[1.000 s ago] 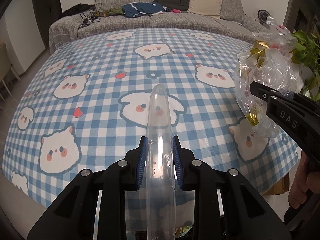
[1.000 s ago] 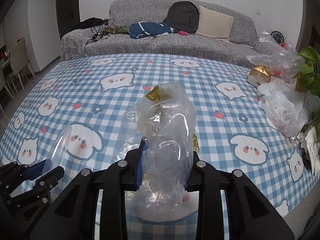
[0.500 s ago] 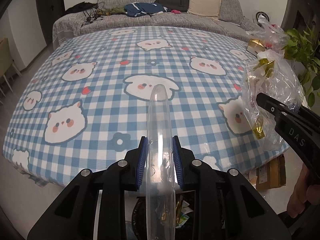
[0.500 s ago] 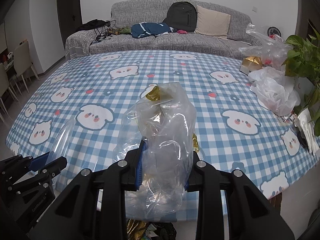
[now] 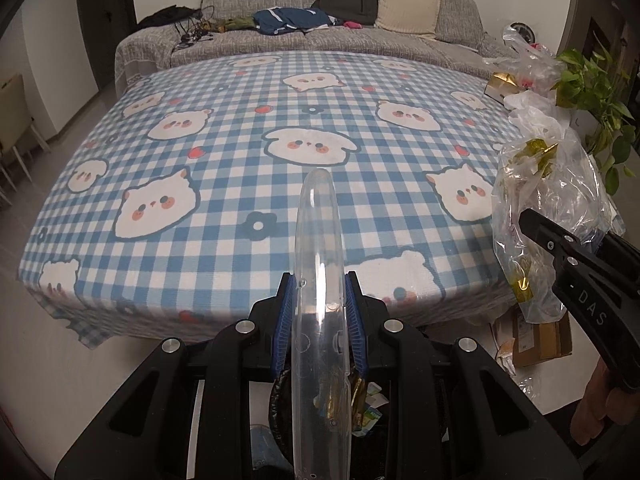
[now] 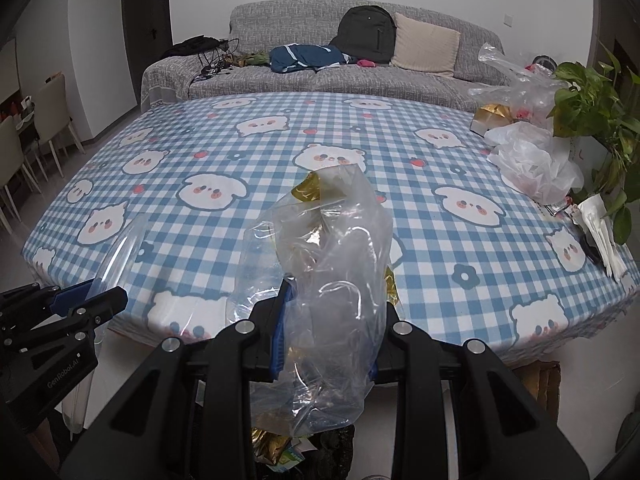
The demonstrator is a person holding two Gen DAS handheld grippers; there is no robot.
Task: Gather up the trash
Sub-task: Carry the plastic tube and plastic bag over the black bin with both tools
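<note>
— What have you got in each hand?

— My left gripper (image 5: 319, 316) is pinching a clear plastic lid (image 5: 319, 280) edge-on between its blue pads (image 5: 285, 320); the lid stands up past the fingertips. My right gripper (image 6: 328, 320) is clamped on a crumpled clear bag (image 6: 324, 280) with bits of gold foil (image 6: 307, 191) inside.

— Where are they, relative to the table?

— Both are held off the near edge of the table (image 5: 224, 200), the one with the blue checked cloth. In the left view the bag (image 5: 548, 216) hangs at the right, past the table's corner. In the right view the left gripper (image 6: 86, 304) shows at the lower left with the lid (image 6: 120, 248).

— And below?

— Under both grippers is a dark bin (image 5: 280, 392) with gold and green wrappers (image 5: 360, 396) in it. I see them in the right view too (image 6: 276, 446).

— Anything else on the table?

— At its far right corner: more plastic bags (image 6: 536, 164), a gold box (image 6: 490, 116) and a plant (image 6: 592, 96). A cardboard box (image 5: 540, 336) sits on the floor by the table.
</note>
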